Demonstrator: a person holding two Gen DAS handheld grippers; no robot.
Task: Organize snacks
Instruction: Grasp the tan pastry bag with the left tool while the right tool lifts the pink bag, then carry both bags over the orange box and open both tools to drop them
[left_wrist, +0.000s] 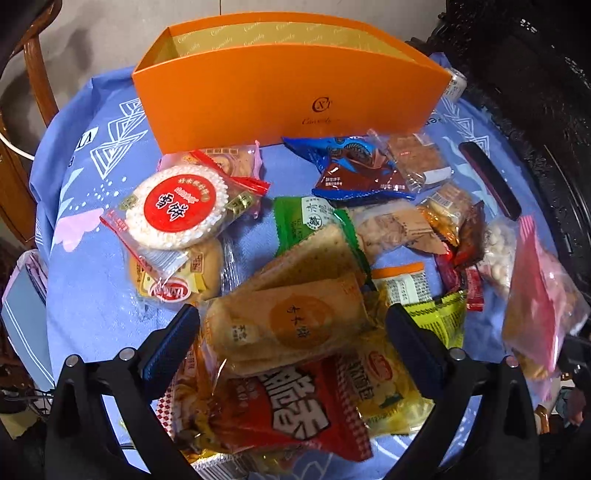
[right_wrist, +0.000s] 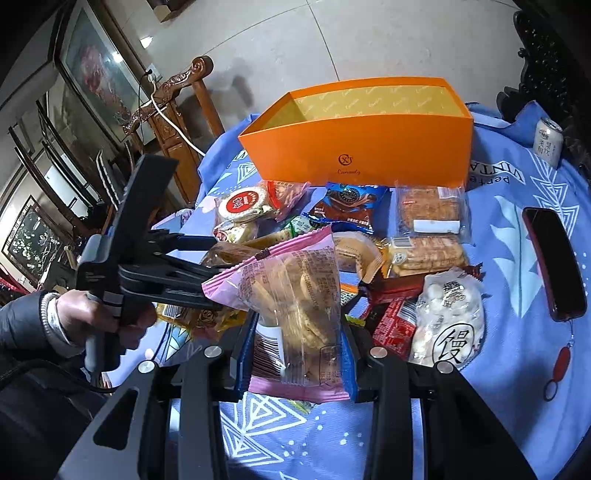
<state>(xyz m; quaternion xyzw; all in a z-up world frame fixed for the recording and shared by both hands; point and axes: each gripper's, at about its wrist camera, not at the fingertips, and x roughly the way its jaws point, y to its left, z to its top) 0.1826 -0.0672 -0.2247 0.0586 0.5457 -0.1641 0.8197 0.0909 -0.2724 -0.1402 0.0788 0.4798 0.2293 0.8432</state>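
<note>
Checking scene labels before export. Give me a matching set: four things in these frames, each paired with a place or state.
Things:
1. orange box
2. pink-edged snack bag
3. phone
4. drink can

Places or states:
A. flat on the blue cloth, right of the snack pile
B. clamped in the right tool
C. open-topped, behind the snack pile
D. upright, right of the box

Pairs: 1-C, 2-B, 3-A, 4-D

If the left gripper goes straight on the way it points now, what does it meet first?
Most likely the tan cracker packet, which lies between the open jaws of the left gripper, on top of the snack pile. How far above it the fingertips are is unclear.
</note>
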